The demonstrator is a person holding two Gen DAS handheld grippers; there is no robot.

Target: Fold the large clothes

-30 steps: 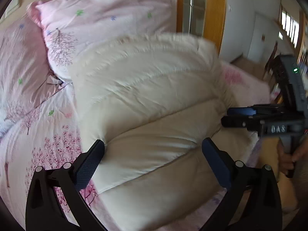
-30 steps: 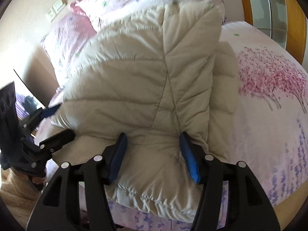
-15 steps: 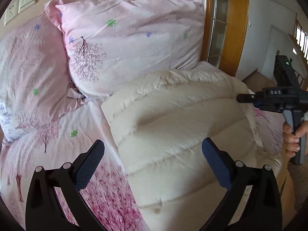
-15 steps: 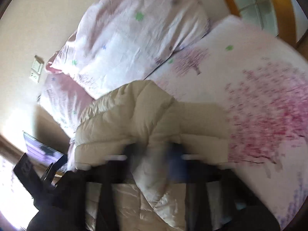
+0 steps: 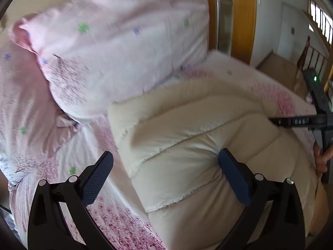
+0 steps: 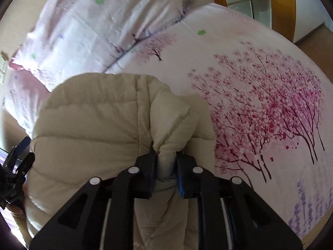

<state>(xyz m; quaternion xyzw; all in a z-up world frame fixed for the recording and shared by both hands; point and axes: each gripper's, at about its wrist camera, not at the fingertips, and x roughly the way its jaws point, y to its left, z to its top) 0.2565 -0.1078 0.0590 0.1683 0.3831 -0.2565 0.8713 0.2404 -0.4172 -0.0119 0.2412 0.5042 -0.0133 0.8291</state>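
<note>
A cream quilted puffer jacket (image 5: 187, 145) lies folded on the pink flowered bed. My left gripper (image 5: 164, 155) is open and wide over the jacket's left edge, and its right finger (image 5: 231, 175) dents the padding. The right gripper (image 6: 166, 158) pinches a bunched fold of the jacket (image 6: 93, 125) between its blue pads, though its jaws are opening slightly. In the left wrist view the right gripper (image 5: 291, 121) reaches in from the right edge onto the jacket. The left gripper (image 6: 20, 156) shows at the left edge of the right wrist view.
Two pink flowered pillows (image 5: 124, 48) lean at the head of the bed. The cherry-blossom sheet (image 6: 260, 108) spreads out to the right of the jacket. A wooden door frame (image 5: 242, 18) and a stair railing (image 5: 316, 48) stand beyond the bed. A hand (image 5: 321, 158) holds the right gripper's handle.
The right gripper has shut on a fold of the jacket and rolled. The jacket has sunk from a raised sheet to a lower folded heap. The left gripper has swung across and stays open.
</note>
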